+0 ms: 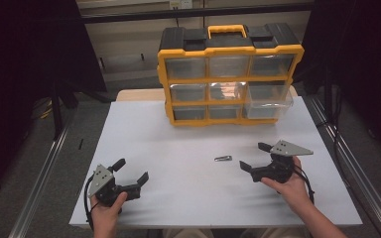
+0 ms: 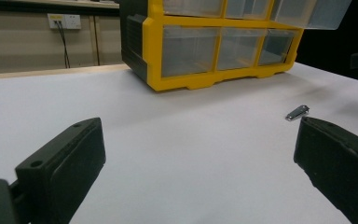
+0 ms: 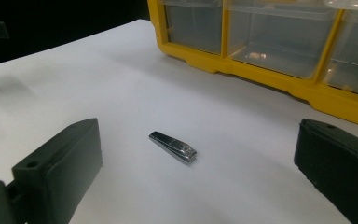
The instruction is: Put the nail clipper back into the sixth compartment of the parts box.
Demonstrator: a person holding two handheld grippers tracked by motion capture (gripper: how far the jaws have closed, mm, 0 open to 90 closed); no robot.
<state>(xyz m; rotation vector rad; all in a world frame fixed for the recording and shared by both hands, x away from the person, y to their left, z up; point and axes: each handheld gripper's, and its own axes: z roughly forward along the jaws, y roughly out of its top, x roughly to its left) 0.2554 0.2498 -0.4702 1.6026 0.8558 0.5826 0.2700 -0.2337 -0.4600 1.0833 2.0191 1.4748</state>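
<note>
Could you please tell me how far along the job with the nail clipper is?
Done: one drawer of the yellow organizer is pulled out. In hand: nothing; the right claw is open beside the nail clipper. Left: grasping the clipper, which lies untouched on the table.

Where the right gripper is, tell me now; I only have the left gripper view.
Observer: The right gripper is held just right of the nail clipper, open and not touching it.
Operator: Report how the nail clipper lines up with it.
Observer: In the right gripper view, the nail clipper lies flat on the table, ahead of the gap between the two fingers.
Operator: Describe the top of the yellow cabinet.
Observer: The yellow cabinet has a black lid with a yellow carry handle.
</note>
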